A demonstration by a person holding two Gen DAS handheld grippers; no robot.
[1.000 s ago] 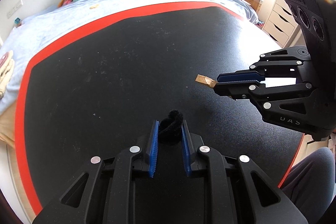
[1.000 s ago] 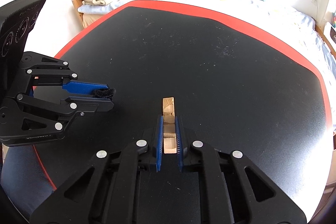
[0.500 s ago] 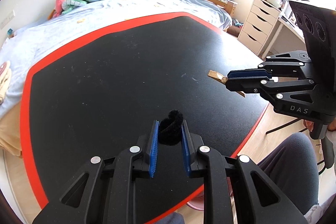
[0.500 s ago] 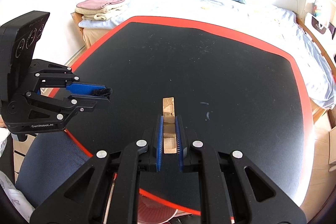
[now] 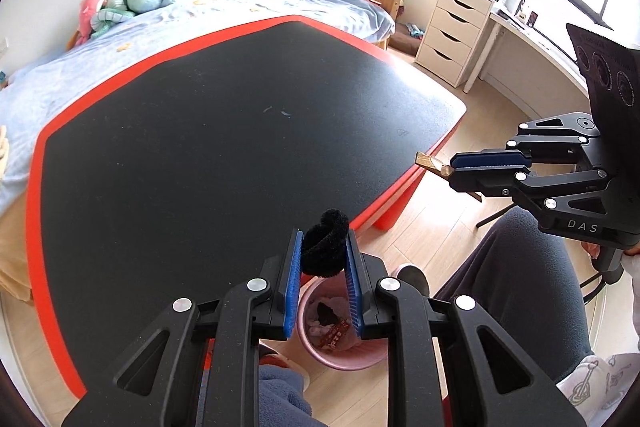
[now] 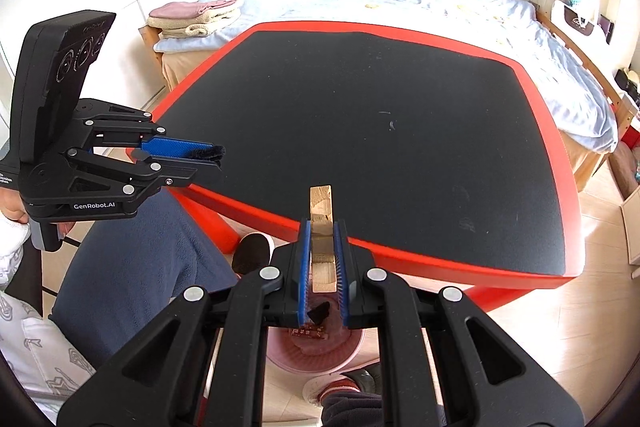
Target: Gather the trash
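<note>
My left gripper (image 5: pixel 323 239) is shut on a black fuzzy loop (image 5: pixel 325 242) and holds it in the air past the table's near edge, above a pink trash bin (image 5: pixel 340 339) on the floor. My right gripper (image 6: pixel 321 227) is shut on a wooden clothespin (image 6: pixel 321 223), also held above the pink bin (image 6: pixel 316 351). The bin holds several scraps. Each gripper shows in the other's view: the right gripper (image 5: pixel 454 167) with the clothespin (image 5: pixel 430 163), the left gripper (image 6: pixel 216 163) with the black loop (image 6: pixel 210 153).
A black table with a red rim (image 5: pixel 224 131) lies ahead in both views (image 6: pixel 380 131). The person's legs in dark trousers (image 5: pixel 512 287) and slippered feet (image 6: pixel 250 251) flank the bin. A bed (image 5: pixel 200 11) and a white drawer unit (image 5: pixel 456 31) stand beyond.
Both grippers have pulled back and risen from over the table to beyond its near edge, still holding their items. The pink bin on the floor has come into view under them.
</note>
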